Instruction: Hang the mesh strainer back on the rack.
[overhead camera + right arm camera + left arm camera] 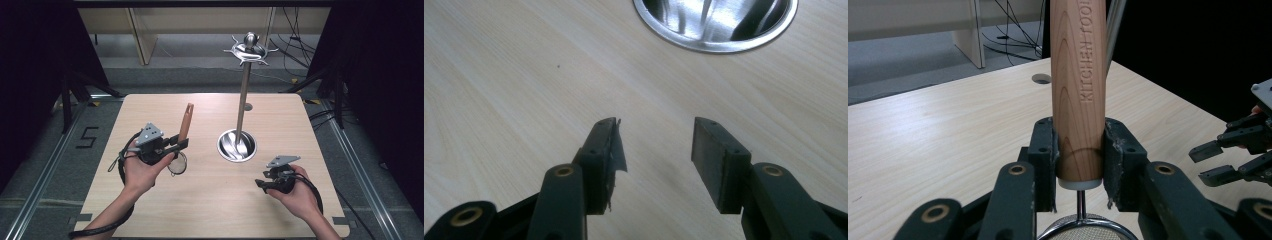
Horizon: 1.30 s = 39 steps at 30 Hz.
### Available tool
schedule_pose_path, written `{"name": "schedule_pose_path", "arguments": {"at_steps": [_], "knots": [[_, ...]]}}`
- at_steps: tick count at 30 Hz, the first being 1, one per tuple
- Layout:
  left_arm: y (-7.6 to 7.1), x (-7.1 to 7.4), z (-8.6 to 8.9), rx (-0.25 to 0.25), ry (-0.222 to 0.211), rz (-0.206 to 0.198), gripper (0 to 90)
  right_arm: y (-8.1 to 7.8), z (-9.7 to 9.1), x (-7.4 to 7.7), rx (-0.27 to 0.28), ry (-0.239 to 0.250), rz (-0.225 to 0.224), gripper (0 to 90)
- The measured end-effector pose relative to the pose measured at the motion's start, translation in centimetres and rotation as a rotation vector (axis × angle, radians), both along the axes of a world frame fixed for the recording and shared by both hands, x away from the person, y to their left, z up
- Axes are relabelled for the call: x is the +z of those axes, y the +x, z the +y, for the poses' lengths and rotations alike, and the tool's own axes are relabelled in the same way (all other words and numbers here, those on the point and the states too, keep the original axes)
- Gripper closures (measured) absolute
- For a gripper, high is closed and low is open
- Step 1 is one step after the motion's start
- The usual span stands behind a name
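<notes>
My left gripper [1079,165] clamps the strainer [183,131] by its wooden handle, upright, left of the metal stand [239,144]. My right gripper [655,160] hovers open, empty, near its base. Next, likely hanging the strainer on a top hook; needs lift.

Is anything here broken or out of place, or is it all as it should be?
One small flaw: on the right gripper, the black lining of one pad is torn and peels away from the jaw at its tip. Otherwise all looks orderly: the left gripper holds the strainer's wooden handle upright, and the metal stand stands straight.
</notes>
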<state>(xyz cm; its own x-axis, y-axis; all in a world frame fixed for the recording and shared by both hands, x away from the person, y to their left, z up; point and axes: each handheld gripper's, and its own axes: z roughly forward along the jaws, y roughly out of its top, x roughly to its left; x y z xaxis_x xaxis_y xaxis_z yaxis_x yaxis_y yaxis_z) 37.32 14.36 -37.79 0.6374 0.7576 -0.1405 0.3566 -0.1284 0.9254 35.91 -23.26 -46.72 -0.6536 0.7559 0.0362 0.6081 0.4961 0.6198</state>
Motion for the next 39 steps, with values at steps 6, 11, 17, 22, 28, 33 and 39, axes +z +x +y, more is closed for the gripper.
{"name": "schedule_pose_path", "arguments": {"at_steps": [6, 11, 17, 22, 28, 33, 39], "knots": [[-0.1, 0.5, -0.6, -0.007, -0.002, -0.017, 68.2, 0.1, -0.1, 0.0, 0.004, 0.002, -0.017, 53.8], [-0.1, 1.0, -1.0, -0.016, -0.008, -0.032, 68.2, 0.0, 0.0, -0.1, -0.009, 0.016, -0.023, 53.7], [-0.1, 1.9, -1.5, -0.016, -0.005, -0.056, 68.2, -0.1, 0.1, 0.0, -0.026, 0.028, 0.006, 53.7], [-0.1, 2.6, -1.5, -0.009, -0.015, -0.078, 68.2, -0.1, 0.0, 0.2, -0.024, 0.016, 0.014, 53.6], [0.0, 3.2, -1.7, -0.008, -0.022, -0.095, 68.2, -0.1, 0.1, 0.0, -0.035, 0.044, -0.005, 53.4], [0.0, 3.8, -1.8, -0.011, -0.021, -0.109, 68.2, 0.0, -0.1, 0.1, -0.018, 0.014, -0.012, 53.2], [0.3, 4.4, -1.9, -0.011, 0.001, -0.165, 68.2, 0.1, -0.2, 0.1, -0.012, 0.014, -0.028, 53.1]]}}
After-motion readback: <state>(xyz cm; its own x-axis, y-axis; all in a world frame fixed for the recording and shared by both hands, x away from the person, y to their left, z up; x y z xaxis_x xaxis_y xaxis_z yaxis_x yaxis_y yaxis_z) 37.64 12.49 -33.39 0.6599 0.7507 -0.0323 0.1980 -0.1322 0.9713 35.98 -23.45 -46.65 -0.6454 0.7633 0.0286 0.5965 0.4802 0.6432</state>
